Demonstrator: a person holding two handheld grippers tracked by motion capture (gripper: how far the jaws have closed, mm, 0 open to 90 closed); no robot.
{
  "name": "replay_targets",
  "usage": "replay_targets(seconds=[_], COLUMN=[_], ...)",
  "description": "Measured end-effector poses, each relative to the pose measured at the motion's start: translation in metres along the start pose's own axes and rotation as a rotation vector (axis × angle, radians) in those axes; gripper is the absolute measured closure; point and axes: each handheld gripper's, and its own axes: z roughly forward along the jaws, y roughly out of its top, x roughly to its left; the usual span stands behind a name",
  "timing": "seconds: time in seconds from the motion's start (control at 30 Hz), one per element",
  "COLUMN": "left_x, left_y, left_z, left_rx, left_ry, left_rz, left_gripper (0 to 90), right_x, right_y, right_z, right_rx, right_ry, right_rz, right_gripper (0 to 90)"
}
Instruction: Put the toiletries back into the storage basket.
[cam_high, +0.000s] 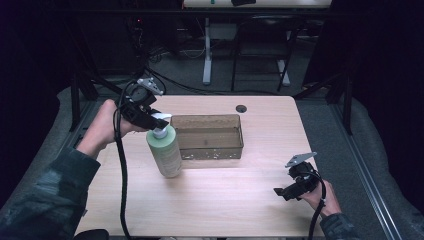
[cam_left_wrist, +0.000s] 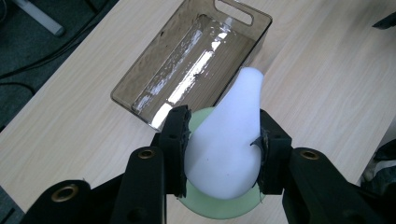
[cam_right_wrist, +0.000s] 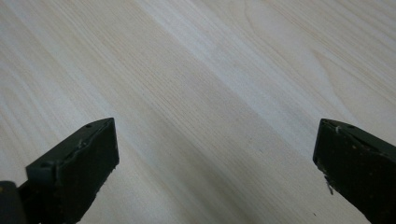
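I am clamping my left gripper (cam_high: 152, 119) on the white pump head (cam_left_wrist: 226, 140) of a pale green bottle (cam_high: 165, 152), its two black jaws pressing in on either side of the pump in the left gripper view. The bottle is standing upright on the light wooden table (cam_high: 225, 200), left of centre, with its pump spout pointing toward the tray beside it. My left hand (cam_high: 107, 125) is reaching in from the left edge of the table, the gripper's black cable (cam_high: 121, 185) trailing down toward the near edge.

Just to the right of the bottle, a smoky, see-through plastic tray (cam_high: 210, 150) is sitting toward the far side of the table. It is a shallow rectangular bin with a slot handle (cam_left_wrist: 233, 11) cut in one end wall. I am seeing nothing lying inside it beyond glare on its floor.

At the near right corner, my right gripper (cam_high: 280, 191) is hovering low over bare wood, well apart from the bottle and the tray. Its jaws are standing wide apart with nothing between them, the wood grain running across the gap in the right gripper view. Beyond the far edge, the metal legs of another desk (cam_high: 207, 55) are standing on a dark floor.
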Motion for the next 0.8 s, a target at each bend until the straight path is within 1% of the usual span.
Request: replay_targets(seconds=[0.13, 0.3, 0.6, 0.67, 0.8], left_x=[0.001, 0.002, 0.005, 0.006, 0.007], left_y=[0.001, 0.004, 0.006, 0.008, 0.01], left_z=[-0.002, -0.006, -0.011, -0.014, -0.018], left_rx=[-0.004, -0.006, -0.008, -0.01, -0.016], left_ry=[0.005, 0.009, 0.012, 0.018, 0.016], left_rz=[-0.002, -0.001, -0.006, -0.003, -0.003], left_gripper=[62.4, 62.4, 62.4, 62.4, 62.4], right_x=[0.0, 0.0, 0.0, 0.0, 0.0], right_y=[0.0, 0.0, 0.0, 0.0, 0.0], right_z=[0.0, 0.0, 0.0, 0.001, 0.001], right_rx=[0.001, 0.006, 0.003, 0.007, 0.009], right_ry=[-0.007, -0.007, -0.006, -0.007, -0.008], right_rz=[0.005, -0.007, -0.002, -0.006, -0.005], right_gripper=[0.0, 0.0, 0.0, 0.0, 0.0])
